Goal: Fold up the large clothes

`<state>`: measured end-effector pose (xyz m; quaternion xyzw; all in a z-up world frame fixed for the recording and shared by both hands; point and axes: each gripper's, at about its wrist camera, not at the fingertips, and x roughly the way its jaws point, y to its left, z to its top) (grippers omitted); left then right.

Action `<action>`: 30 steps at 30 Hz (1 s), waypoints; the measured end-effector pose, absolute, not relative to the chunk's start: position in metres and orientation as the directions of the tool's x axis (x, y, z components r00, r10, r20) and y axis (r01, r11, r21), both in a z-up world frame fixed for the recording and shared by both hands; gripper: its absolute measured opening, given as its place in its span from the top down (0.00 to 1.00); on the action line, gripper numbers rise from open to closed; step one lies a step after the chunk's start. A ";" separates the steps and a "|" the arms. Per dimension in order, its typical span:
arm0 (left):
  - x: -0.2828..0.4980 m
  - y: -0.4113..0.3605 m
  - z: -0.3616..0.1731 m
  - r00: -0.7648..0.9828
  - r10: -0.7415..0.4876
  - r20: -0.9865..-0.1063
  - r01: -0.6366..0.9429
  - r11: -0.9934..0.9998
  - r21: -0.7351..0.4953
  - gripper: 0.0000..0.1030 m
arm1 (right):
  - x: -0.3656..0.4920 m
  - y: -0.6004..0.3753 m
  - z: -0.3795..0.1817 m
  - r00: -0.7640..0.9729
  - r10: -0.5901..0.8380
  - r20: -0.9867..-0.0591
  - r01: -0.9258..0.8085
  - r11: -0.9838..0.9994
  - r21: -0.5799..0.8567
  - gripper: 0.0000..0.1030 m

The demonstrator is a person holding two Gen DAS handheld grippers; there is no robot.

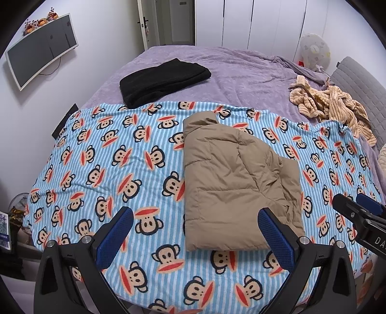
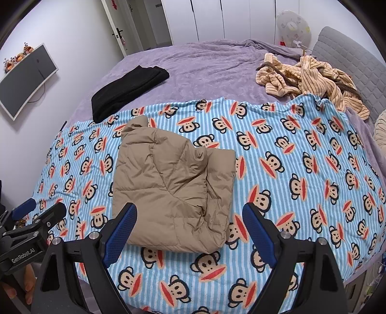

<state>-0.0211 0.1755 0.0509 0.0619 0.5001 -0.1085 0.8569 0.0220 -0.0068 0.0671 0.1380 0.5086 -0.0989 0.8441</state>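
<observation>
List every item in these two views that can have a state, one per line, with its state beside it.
tan puffer jacket: folded, lying flat on the monkey blanket
black garment: folded
striped garment: crumpled, unfolded
monkey blanket: spread flat
left gripper: open, empty
right gripper: open, empty
door: ajar

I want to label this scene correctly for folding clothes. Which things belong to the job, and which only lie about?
Job: tan padded jacket, folded black garment, crumpled striped garment.

Lying about: monkey blanket, purple bedcover, wall screen, fan.
</observation>
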 end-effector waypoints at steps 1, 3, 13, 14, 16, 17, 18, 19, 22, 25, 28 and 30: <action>-0.021 0.175 0.051 0.477 -0.123 -0.870 0.249 0.969 -0.001 0.00 | 0.022 -0.007 0.067 0.465 -0.028 -0.885 0.308 0.942 0.132 0.12; -0.022 0.175 0.051 0.478 -0.122 -0.870 0.249 0.969 0.001 0.00 | 0.022 -0.007 0.067 0.465 -0.027 -0.885 0.309 0.942 0.134 0.12; -0.021 0.174 0.051 0.478 -0.121 -0.870 0.248 0.969 0.001 0.00 | 0.023 -0.008 0.067 0.464 -0.025 -0.885 0.306 0.943 0.134 0.12; -0.022 0.174 0.051 0.478 -0.121 -0.870 0.249 0.969 0.002 0.00 | 0.023 -0.008 0.067 0.464 -0.026 -0.886 0.306 0.943 0.133 0.12; -0.022 0.174 0.051 0.478 -0.121 -0.870 0.249 0.969 0.002 0.00 | 0.023 -0.008 0.067 0.463 -0.024 -0.886 0.306 0.943 0.134 0.12; -0.022 0.174 0.051 0.478 -0.122 -0.870 0.249 0.969 0.001 0.00 | 0.023 -0.008 0.067 0.463 -0.023 -0.886 0.305 0.943 0.135 0.12; -0.022 0.174 0.051 0.477 -0.123 -0.870 0.248 0.969 0.000 0.00 | 0.023 -0.008 0.067 0.464 -0.024 -0.886 0.305 0.943 0.134 0.12; -0.022 0.174 0.051 0.477 -0.124 -0.870 0.249 0.968 -0.001 0.00 | 0.023 -0.008 0.067 0.464 -0.024 -0.886 0.305 0.943 0.134 0.12; -0.021 0.175 0.051 0.477 -0.123 -0.870 0.249 0.969 0.000 0.00 | 0.023 -0.008 0.067 0.464 -0.023 -0.886 0.305 0.943 0.135 0.12; -0.021 0.175 0.051 0.476 -0.123 -0.871 0.249 0.969 -0.001 0.00 | 0.022 -0.006 0.067 0.460 -0.021 -0.887 0.303 0.943 0.135 0.12; -0.020 0.175 0.051 0.476 -0.124 -0.870 0.250 0.968 -0.001 0.00 | 0.020 -0.001 0.065 0.460 -0.020 -0.888 0.306 0.942 0.137 0.12; -0.021 0.176 0.051 0.477 -0.124 -0.870 0.250 0.968 -0.001 0.00 | 0.019 -0.001 0.065 0.460 -0.021 -0.888 0.306 0.942 0.136 0.12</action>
